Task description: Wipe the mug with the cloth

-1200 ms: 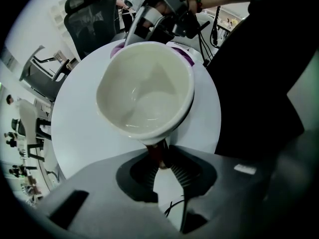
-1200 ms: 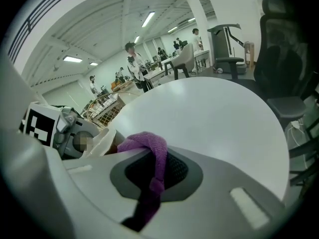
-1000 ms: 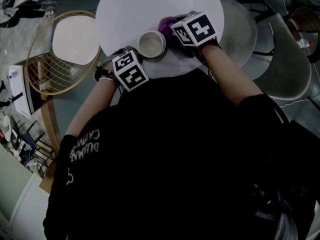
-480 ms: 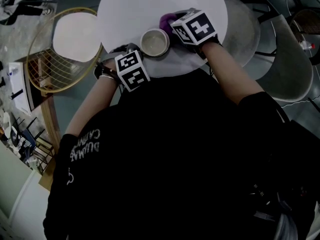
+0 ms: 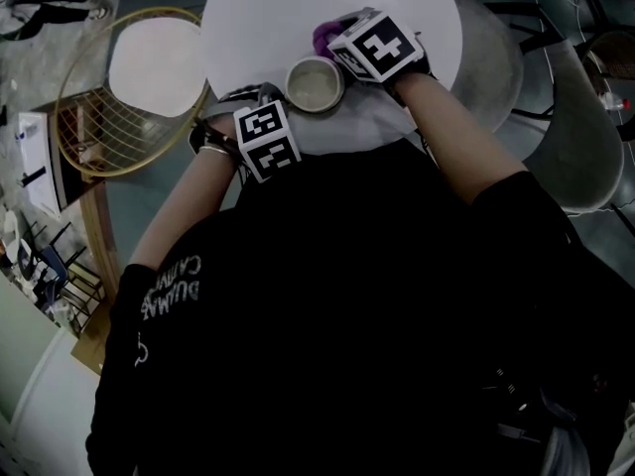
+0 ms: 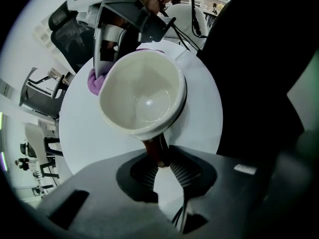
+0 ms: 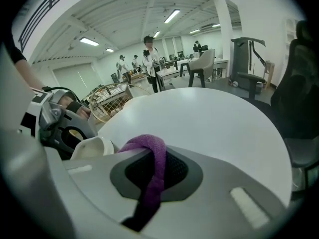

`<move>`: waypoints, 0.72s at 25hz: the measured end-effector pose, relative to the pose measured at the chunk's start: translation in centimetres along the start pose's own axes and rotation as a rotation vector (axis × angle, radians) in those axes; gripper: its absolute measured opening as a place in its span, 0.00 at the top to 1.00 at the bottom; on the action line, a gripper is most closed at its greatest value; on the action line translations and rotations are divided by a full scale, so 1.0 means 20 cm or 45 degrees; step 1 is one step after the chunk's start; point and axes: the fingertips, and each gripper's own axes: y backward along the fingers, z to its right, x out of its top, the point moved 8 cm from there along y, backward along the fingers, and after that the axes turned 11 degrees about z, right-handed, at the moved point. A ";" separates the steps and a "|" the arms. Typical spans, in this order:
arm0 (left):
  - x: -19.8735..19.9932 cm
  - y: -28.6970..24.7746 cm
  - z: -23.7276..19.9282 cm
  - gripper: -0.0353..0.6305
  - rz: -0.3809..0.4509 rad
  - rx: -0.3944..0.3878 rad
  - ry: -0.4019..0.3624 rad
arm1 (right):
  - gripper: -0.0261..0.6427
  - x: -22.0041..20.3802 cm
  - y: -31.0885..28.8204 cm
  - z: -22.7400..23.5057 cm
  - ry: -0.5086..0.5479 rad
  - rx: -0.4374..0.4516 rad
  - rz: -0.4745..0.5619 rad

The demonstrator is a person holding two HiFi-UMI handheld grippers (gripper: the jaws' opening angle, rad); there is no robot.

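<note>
Round white counter (image 5: pixel 298 8). A gold wire chair (image 5: pixel 94 132) with a white seat pad stands just beside its left edge. Only the right gripper view opens up the room: a big hall with ceiling strip lights (image 7: pixel 170 16) and people (image 7: pixel 149 63) standing well back. The head view gives just the top-down layout. The left gripper view alone looks down into the cream mug (image 6: pixel 142 93), near the counter's near edge. The left tongs (image 6: pixel 160 159) are clamped on its brown handle (image 6: pixel 152 148). The right tongs (image 7: pixel 149 183) are pinched together on the purple cloth (image 7: pixel 152 151), just beside the mug's rim on the side away from the left tongs. Whether cloth and mug touch cannot be made out.
</note>
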 end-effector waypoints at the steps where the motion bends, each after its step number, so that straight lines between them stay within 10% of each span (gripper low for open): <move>1: 0.00 0.00 0.00 0.85 0.004 -0.002 0.004 | 0.94 0.01 -0.01 0.00 0.019 0.005 -0.002; 18: -0.01 0.02 -0.02 0.85 0.025 0.019 0.086 | 0.94 0.16 -0.16 -0.17 0.144 0.267 -0.014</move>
